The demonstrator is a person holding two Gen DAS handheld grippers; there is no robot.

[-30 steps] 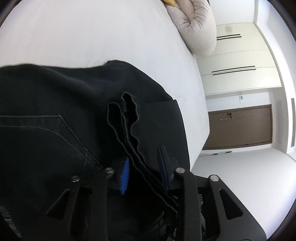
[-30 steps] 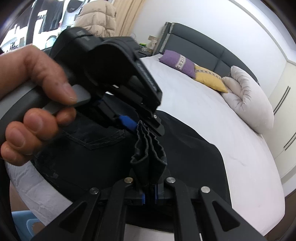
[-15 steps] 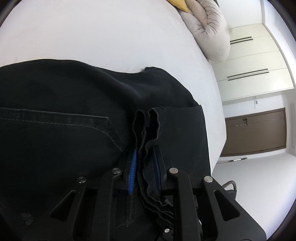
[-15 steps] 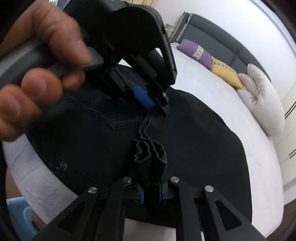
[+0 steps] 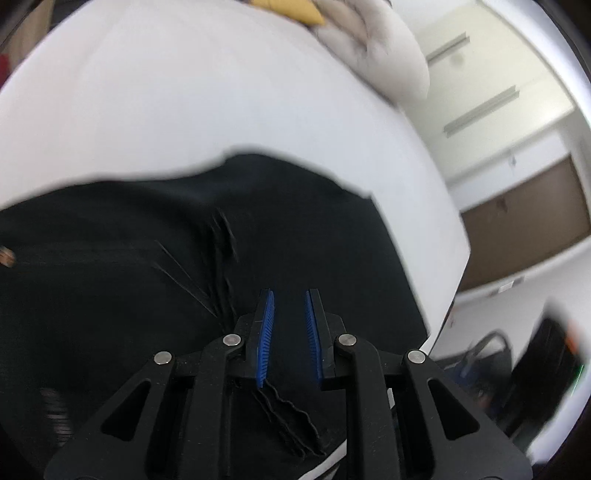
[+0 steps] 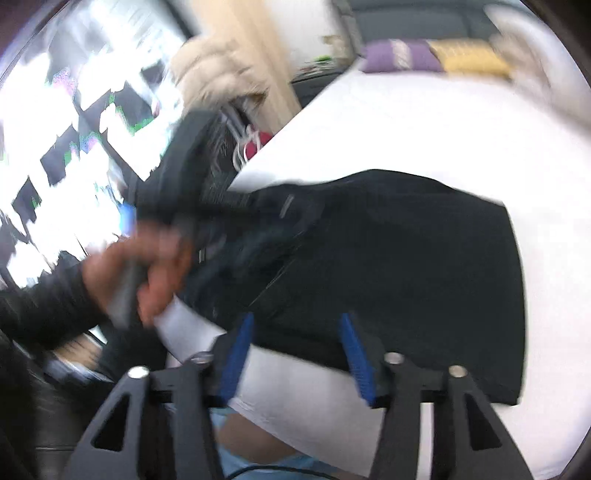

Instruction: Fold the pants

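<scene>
The black pants point(image 5: 147, 240) lie folded flat on the white bed point(image 5: 184, 92), near its front edge. My left gripper point(image 5: 289, 299) is open, low over the pants, with nothing between its blue pads; a wavy fabric edge lies just below the fingers. In the right wrist view the pants point(image 6: 406, 258) form a dark rectangle on the bed point(image 6: 443, 122). My right gripper point(image 6: 297, 319) is wide open and empty, just off the pants' near edge. The left gripper point(image 6: 184, 184) and the hand holding it show blurred at the left.
A grey pillow point(image 5: 380, 55) and a yellow cushion point(image 5: 291, 9) lie at the head of the bed; a purple cushion point(image 6: 399, 55) lies there too. Wardrobe doors point(image 5: 480, 74) and a brown door point(image 5: 524, 210) stand to the right. A beige jacket point(image 6: 218, 74) hangs at the left.
Both grippers have let go of the bunched pants fabric and opened. The fabric has dropped flat onto the bed. Both grippers are drawing back, with motion blur.
</scene>
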